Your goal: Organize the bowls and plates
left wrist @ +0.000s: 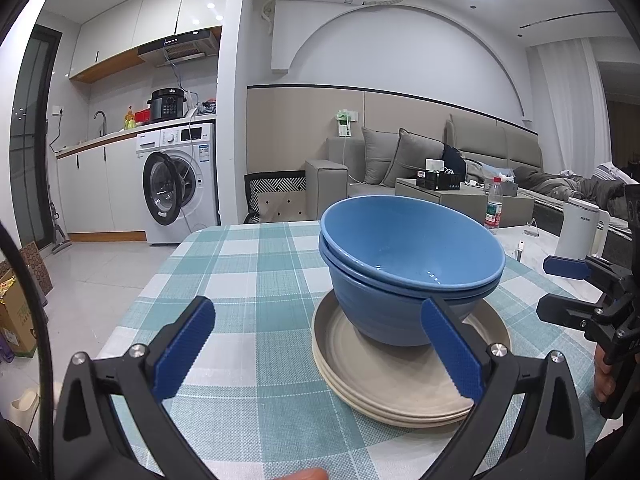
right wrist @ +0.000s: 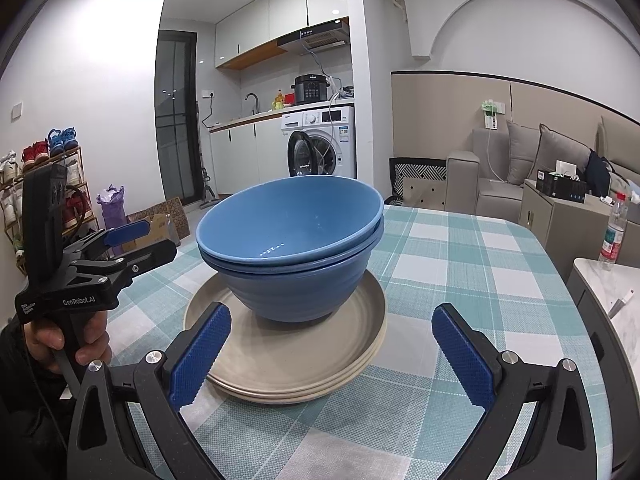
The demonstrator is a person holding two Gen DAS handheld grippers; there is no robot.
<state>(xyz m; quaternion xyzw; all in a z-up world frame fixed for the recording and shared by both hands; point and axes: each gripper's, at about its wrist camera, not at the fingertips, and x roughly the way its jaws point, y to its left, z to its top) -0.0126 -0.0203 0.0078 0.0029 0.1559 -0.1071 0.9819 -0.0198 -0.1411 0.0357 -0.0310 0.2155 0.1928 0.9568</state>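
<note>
Two blue bowls (left wrist: 408,264) (right wrist: 288,232) sit nested, upright, on a stack of beige plates (left wrist: 400,384) (right wrist: 296,356) on the checked tablecloth. My left gripper (left wrist: 318,350) is open just short of the stack, its right finger in front of the lower bowl's side, nothing between the pads. My right gripper (right wrist: 332,360) is open too, with the near rim of the plates between its spread fingers and no contact visible. Each gripper shows in the other's view: the right one (left wrist: 560,290) at the far right, the left one (right wrist: 144,242) at the left in a person's hand.
The teal and white checked table (left wrist: 248,280) (right wrist: 460,264) ends close behind the stack. A white kettle (left wrist: 580,232) and a water bottle (left wrist: 494,204) (right wrist: 614,228) stand on a marble counter (right wrist: 608,288) to the right. Sofa, washing machine and shoe rack are farther off.
</note>
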